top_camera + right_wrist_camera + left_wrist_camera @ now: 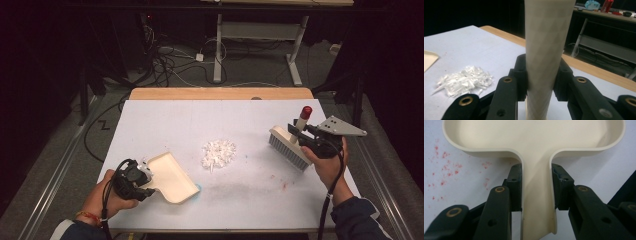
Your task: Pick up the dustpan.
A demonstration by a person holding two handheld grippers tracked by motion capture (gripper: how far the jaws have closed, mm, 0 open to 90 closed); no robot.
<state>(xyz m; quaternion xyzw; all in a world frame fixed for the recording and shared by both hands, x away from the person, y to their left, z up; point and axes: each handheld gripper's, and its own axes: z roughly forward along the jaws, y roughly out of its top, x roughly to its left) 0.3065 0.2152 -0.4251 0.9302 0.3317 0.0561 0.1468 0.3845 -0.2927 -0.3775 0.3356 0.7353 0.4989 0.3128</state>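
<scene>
Left gripper (536, 192) clamps the dustpan (172, 176) handle; right gripper (540, 75) clamps the brush (292, 145) handle. Paper shreds (218, 152) sit mid-table, unswept; sweeping appears not yet begun.

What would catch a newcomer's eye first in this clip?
A heap of white paper shreds sits mid-table on the white sheet. To its left, the left gripper clamps the handle of a cream dustpan; to its right, the right gripper holds a red-tipped brush by its handle.

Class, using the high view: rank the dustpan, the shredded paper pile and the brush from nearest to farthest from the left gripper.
1. Dustpan, its handle clamped in the left gripper, at the table's front left.
2. Shredded paper pile, mid-table.
3. Brush, far right, held by the right gripper.
</scene>
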